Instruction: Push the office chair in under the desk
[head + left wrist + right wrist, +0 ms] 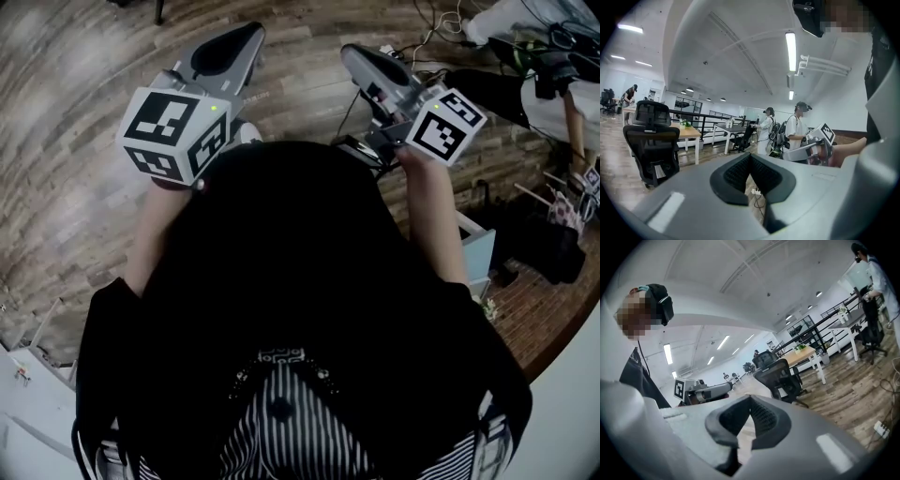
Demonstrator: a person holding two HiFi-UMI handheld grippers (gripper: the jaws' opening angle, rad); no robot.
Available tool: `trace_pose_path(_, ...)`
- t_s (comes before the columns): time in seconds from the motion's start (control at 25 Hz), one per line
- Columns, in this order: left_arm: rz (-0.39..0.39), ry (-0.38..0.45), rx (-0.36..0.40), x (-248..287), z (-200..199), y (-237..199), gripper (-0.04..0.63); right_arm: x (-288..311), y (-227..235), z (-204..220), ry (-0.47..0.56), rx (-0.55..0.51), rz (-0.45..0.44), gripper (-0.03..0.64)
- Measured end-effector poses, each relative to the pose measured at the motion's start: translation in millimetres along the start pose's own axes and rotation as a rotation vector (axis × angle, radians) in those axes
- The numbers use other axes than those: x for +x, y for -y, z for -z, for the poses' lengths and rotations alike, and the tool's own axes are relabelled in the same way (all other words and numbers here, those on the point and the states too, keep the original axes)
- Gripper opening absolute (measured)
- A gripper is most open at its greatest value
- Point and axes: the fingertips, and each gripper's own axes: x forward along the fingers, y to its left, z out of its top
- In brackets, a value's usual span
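Observation:
The black office chair (654,140) stands on the wood floor at the left of the left gripper view, some way off, with a wood-topped desk (688,133) behind it. In the right gripper view the same chair (780,373) stands in front of that desk (805,354). My left gripper (246,33) and right gripper (352,52) are held up side by side before my chest, both shut and with nothing in them. Their closed tips show in the left gripper view (751,157) and in the right gripper view (750,399). Neither gripper touches the chair.
Cables and a power strip (436,37) lie on the floor ahead to the right. Two people in white (797,131) stand near a second desk (731,127) with another chair. A power strip (881,427) lies on the floor at the right.

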Motion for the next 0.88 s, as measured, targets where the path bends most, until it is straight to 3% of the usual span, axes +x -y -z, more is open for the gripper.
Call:
trace_pose_path(0.2, 0.030, -0.001, -0.015, 3.2, -8.4, -100.2, 0.003, 97.0, 9.3, -21.0, -0.007, 0.003, 0.017, 0.000)
trace_pose_path(0.4, 0.035, 0.015, -0.018, 2.9, -10.0, -148.1, 0.003, 143.4, 14.3, -27.2, -0.001, 0.004, 0.009, 0.000)
trace_pose_path(0.56, 0.040, -0.007, -0.057, 18.3, 2.3, -219.3, 0.003, 214.1, 37.3, -40.9, -0.012, 0.021, 0.025, 0.000)
trace_pose_path(0.76, 0.037, 0.010, -0.035, -4.3, -13.4, -172.2, 0.003, 171.1, 16.2, -48.8, -0.001, -0.030, 0.063, 0.000)
trace_pose_path(0.88, 0.019, 0.002, -0.053, -7.2, -12.0, -198.3, 0.003, 196.4, 18.9, -56.0, -0.021, -0.025, 0.042, 0.000)
